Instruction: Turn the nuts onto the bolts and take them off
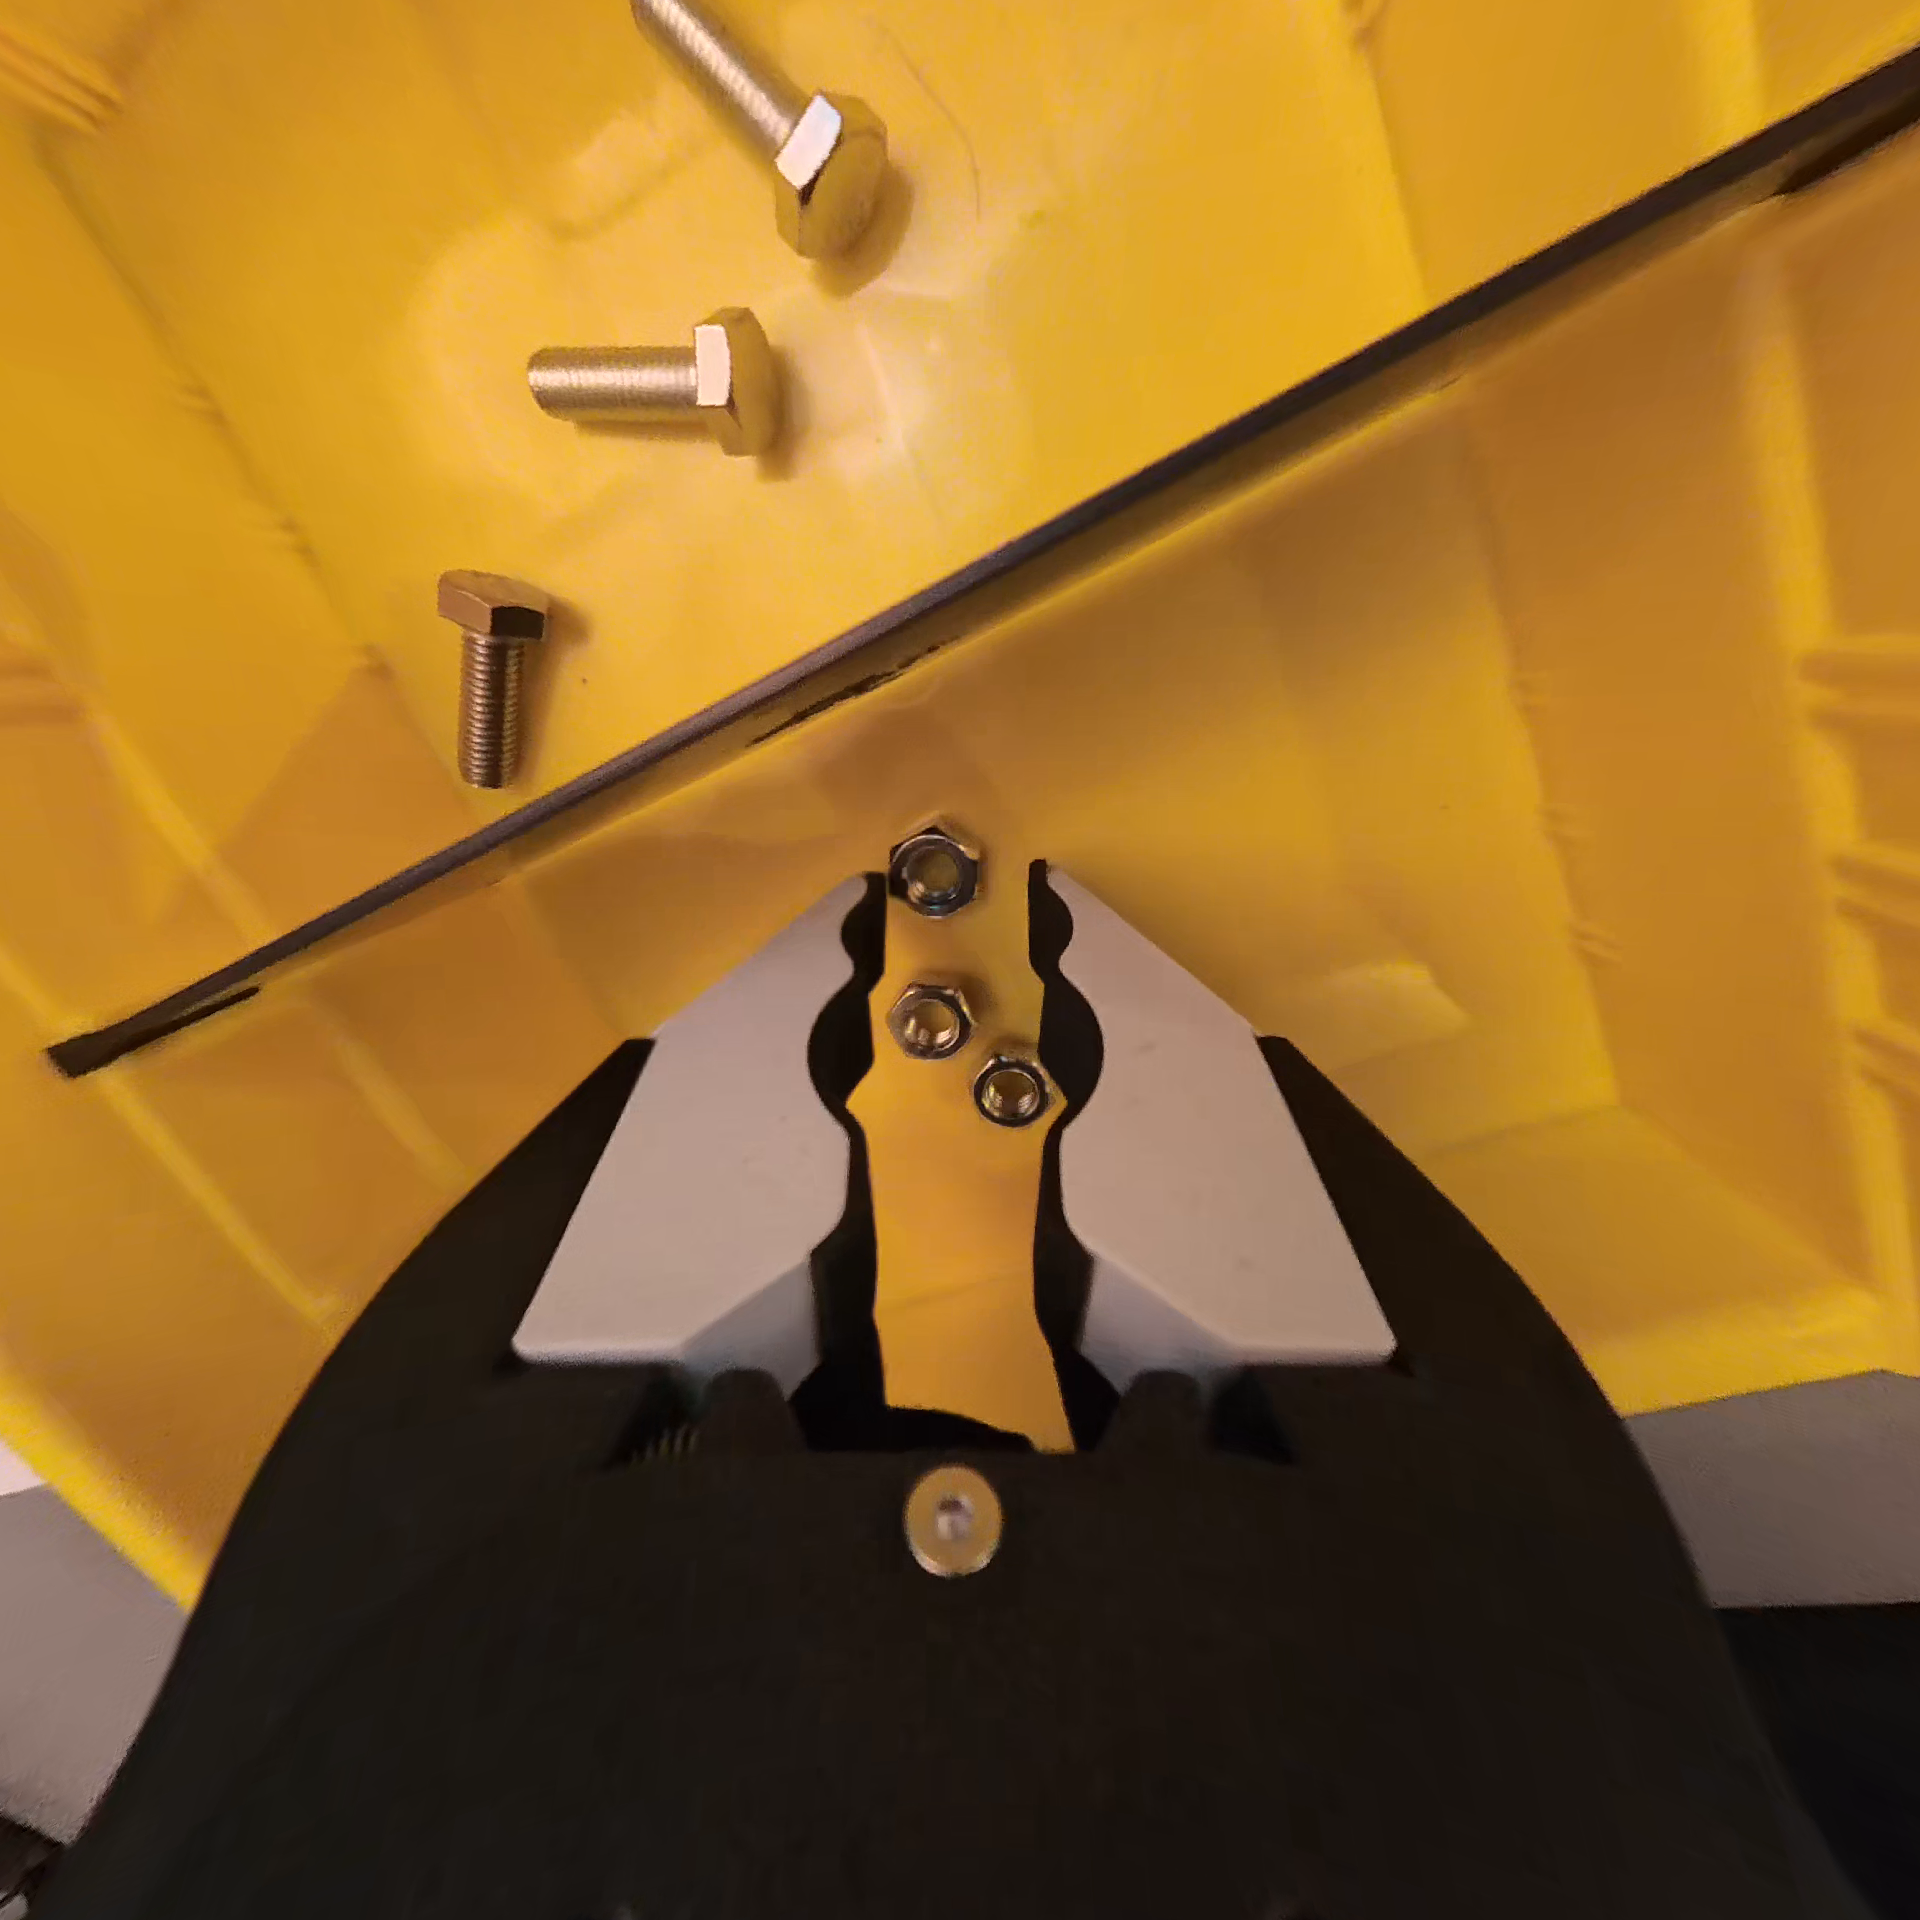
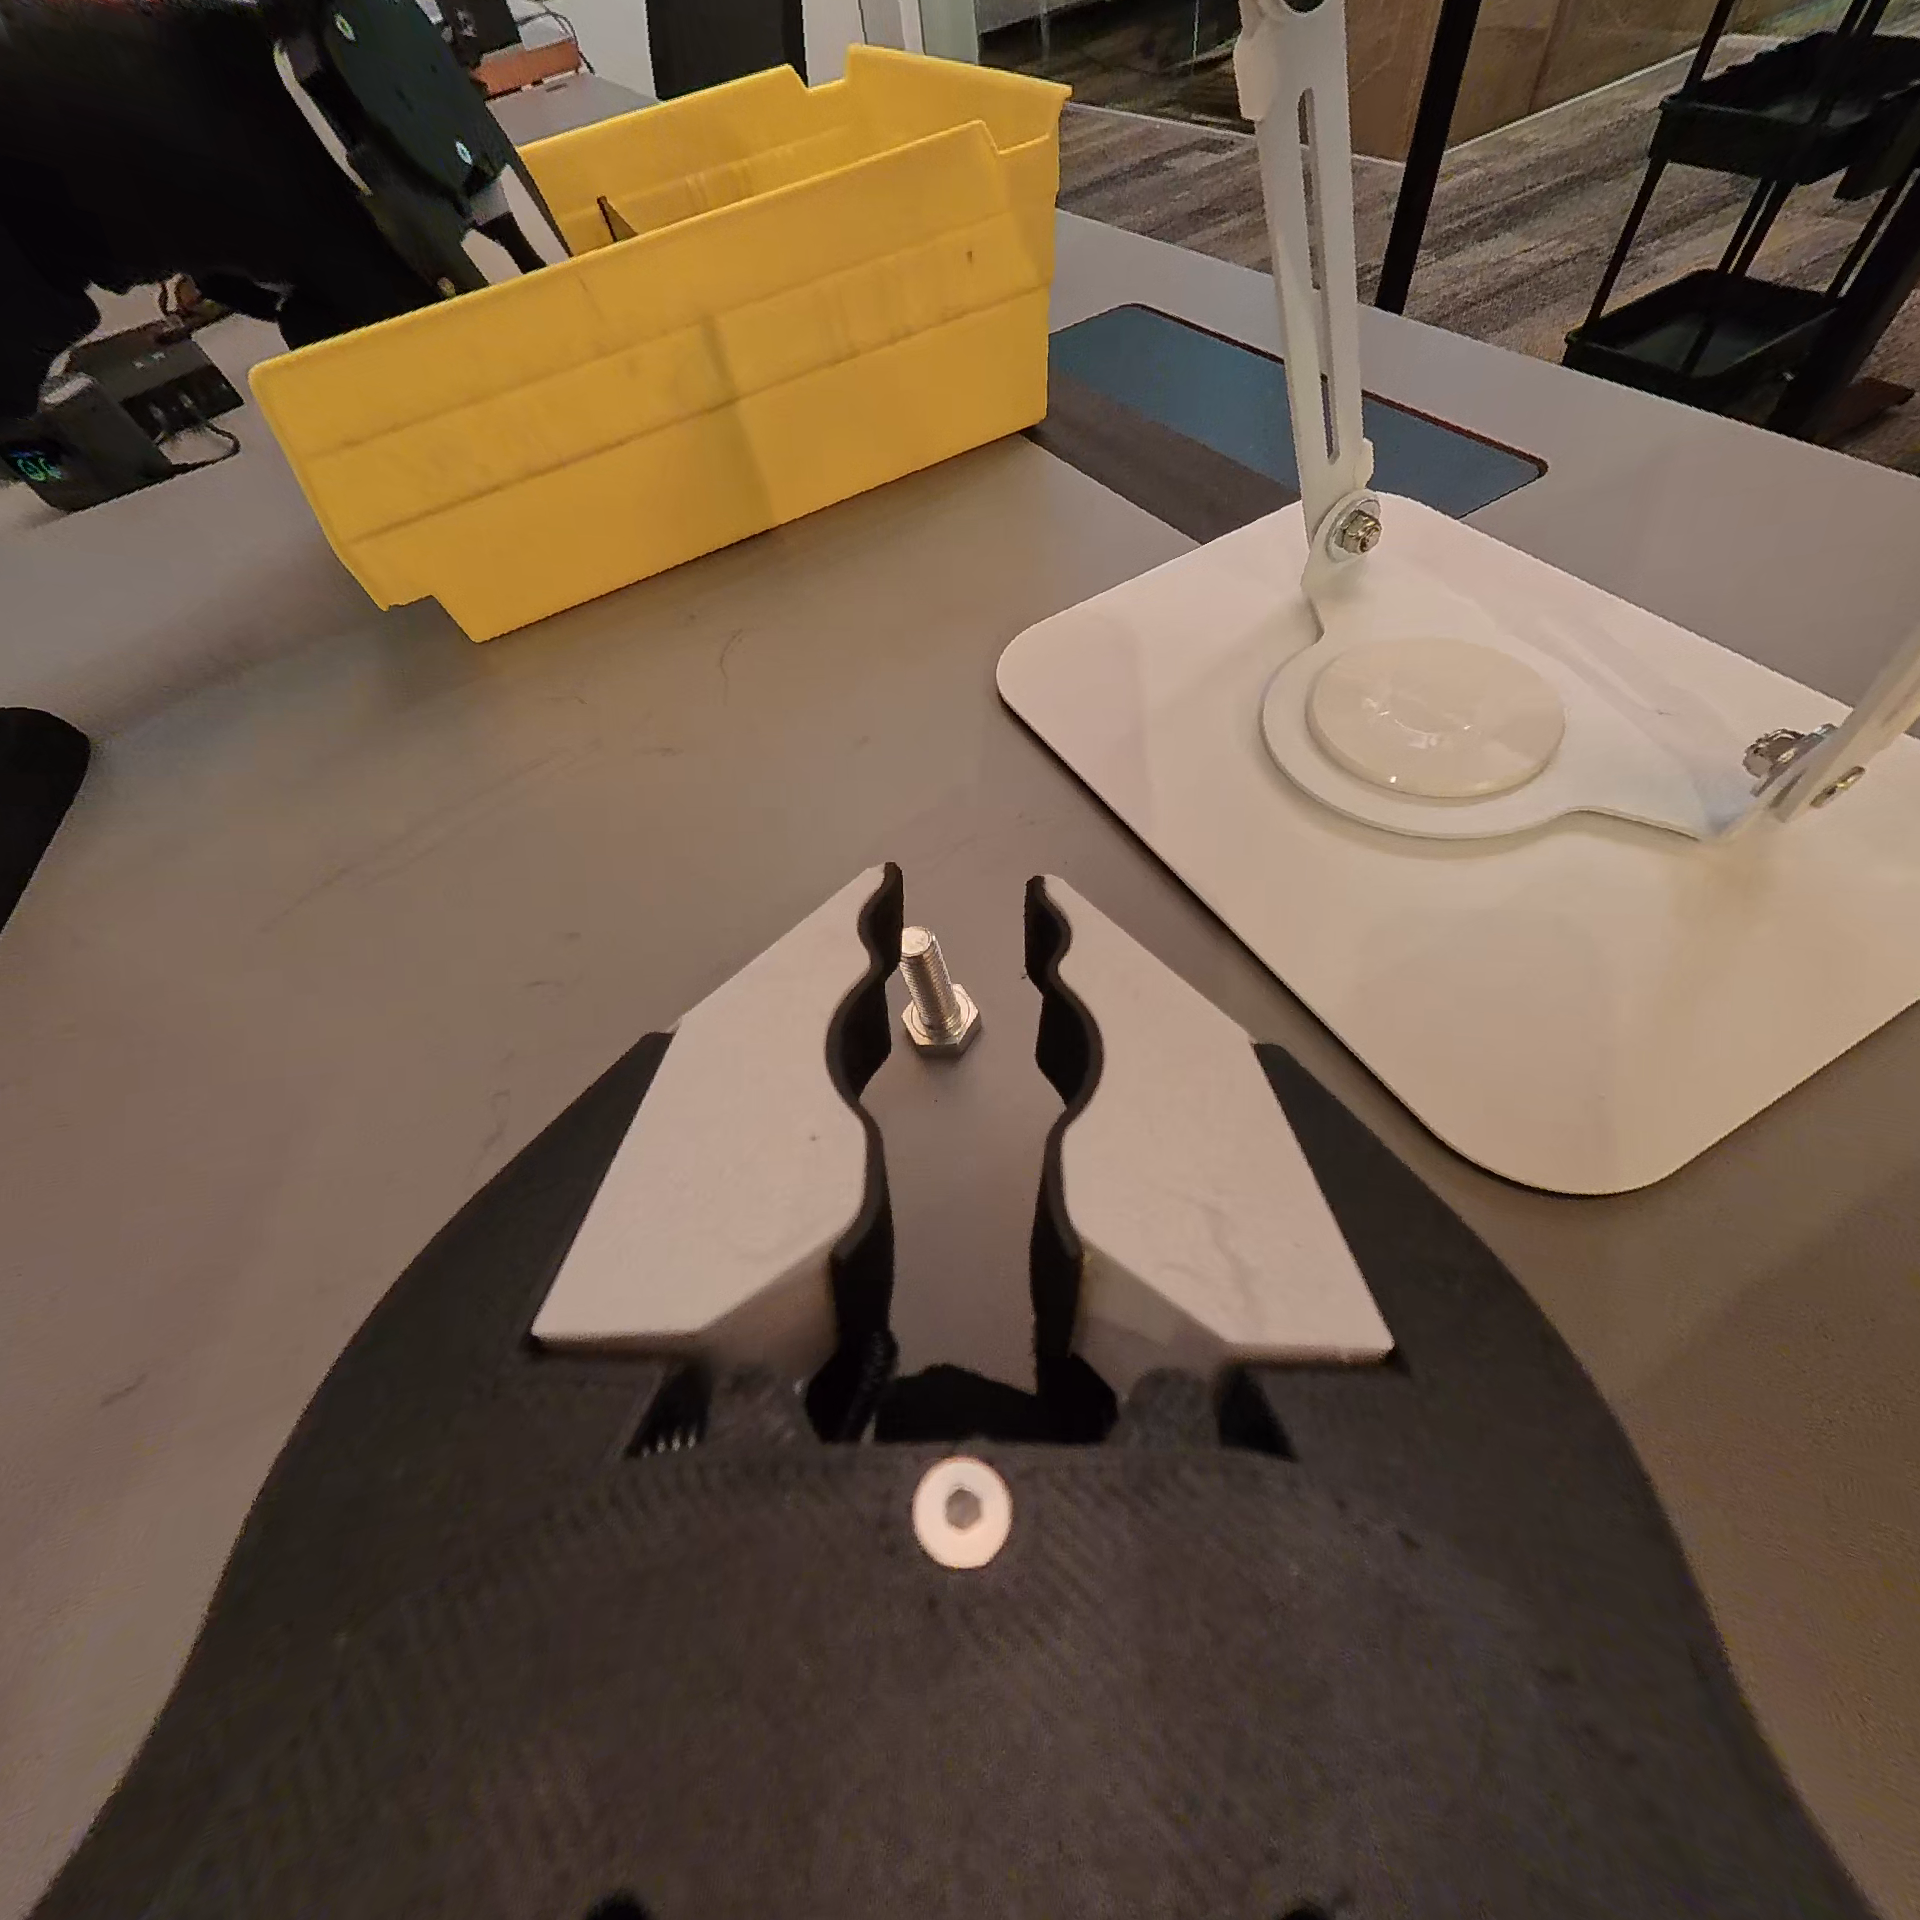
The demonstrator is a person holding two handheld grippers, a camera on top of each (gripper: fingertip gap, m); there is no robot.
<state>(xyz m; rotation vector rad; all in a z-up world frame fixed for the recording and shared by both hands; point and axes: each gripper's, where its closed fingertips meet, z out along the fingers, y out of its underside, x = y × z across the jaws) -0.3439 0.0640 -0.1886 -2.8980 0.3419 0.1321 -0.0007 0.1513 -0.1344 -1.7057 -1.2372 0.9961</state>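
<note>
In the left wrist view, my left gripper (image 1: 958, 883) is open inside a yellow bin (image 1: 1351, 727), over three small steel nuts (image 1: 932, 1018) lying on its floor between the fingers. Beyond a dark divider (image 1: 935, 623), three silver bolts (image 1: 644, 379) lie in the other compartment. In the right wrist view, my right gripper (image 2: 961, 883) is open above the grey table (image 2: 416, 883). A single bolt (image 2: 935, 992) stands on its head between the fingers, thread up, touching neither finger. The left gripper (image 2: 395, 125) shows far off at the bin (image 2: 665, 416).
A white stand base (image 2: 1455, 935) with a jointed white arm (image 2: 1309, 260) sits right of the right gripper. A blue mat (image 2: 1247, 405) lies behind it. A small black device (image 2: 94, 436) with cables sits at the far left of the table. Spacing between my two grippers at the tips: around 35 cm.
</note>
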